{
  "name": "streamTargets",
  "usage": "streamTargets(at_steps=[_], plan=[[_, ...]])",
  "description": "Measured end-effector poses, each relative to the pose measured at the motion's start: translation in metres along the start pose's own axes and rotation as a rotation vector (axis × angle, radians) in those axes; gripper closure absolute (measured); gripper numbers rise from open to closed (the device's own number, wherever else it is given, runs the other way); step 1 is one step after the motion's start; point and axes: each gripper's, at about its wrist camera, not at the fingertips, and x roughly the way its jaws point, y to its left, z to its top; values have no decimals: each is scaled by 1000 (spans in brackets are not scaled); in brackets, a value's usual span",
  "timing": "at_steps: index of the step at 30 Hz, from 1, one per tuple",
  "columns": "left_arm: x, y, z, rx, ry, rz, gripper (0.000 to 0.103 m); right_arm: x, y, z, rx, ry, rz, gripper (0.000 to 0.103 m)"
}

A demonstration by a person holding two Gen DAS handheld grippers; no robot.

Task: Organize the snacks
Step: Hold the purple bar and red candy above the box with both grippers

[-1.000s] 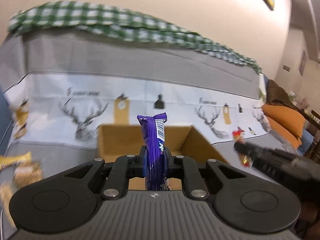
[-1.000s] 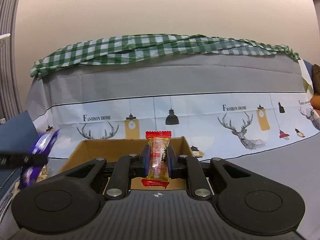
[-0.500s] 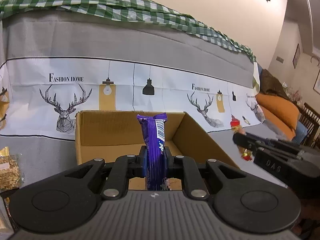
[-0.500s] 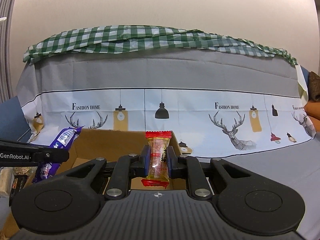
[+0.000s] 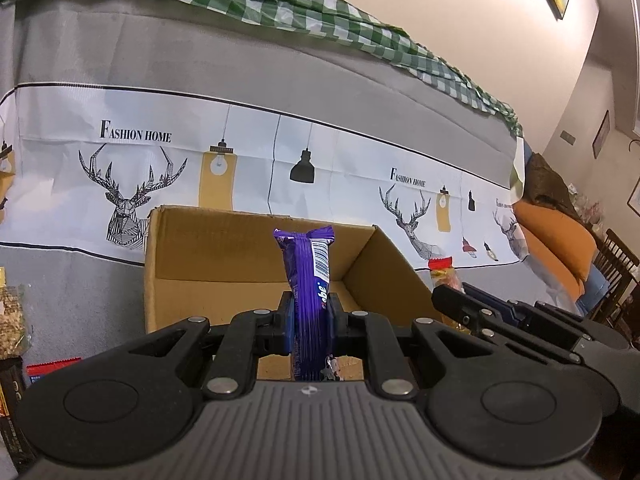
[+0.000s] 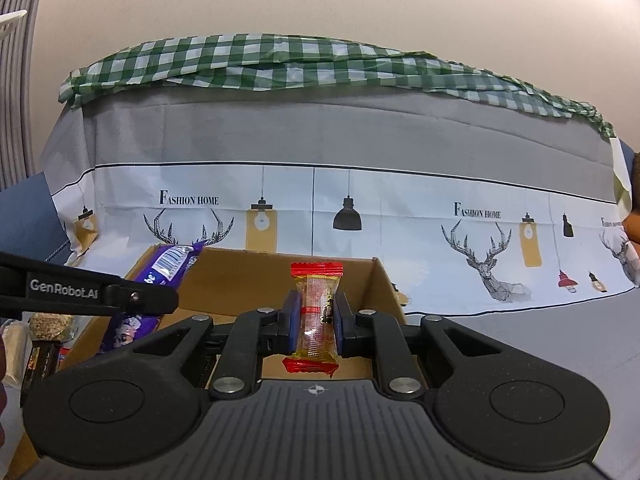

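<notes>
- The left gripper (image 5: 310,318) is clamped on a purple snack bar (image 5: 307,280), which stands upright between the pads with its crimped top above them.
- The right gripper (image 6: 316,318) grips a small clear candy with red ends (image 6: 317,312), also upright.
- A second ago both grippers were farther from the open cardboard box (image 5: 224,256); now the box fills the middle of each view, and each snack sits in front of its opening.
- From the left view the right gripper has drawn in close beside the box's right wall; from the right view the purple bar hangs at the box's left corner.
- That likely means both snacks are about to be dropped in; neither is released yet.
- Other snack packets (image 5: 12,320) lie on the grey cover left of the box, apparently unsorted.
- Readable writing: "GenRobot.AI" on the left gripper's arm (image 6: 64,285), "FASHION HOME" on the printed cloth (image 6: 188,199), and letters "be" beside a barcode on the purple wrapper.
</notes>
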Motion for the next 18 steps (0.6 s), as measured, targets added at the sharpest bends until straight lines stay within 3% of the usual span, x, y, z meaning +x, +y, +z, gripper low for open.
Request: streamTargets(at_steps=[18], plan=[[-3, 0, 0, 0, -7, 17, 87, 3, 3, 0, 1, 9, 1, 86]])
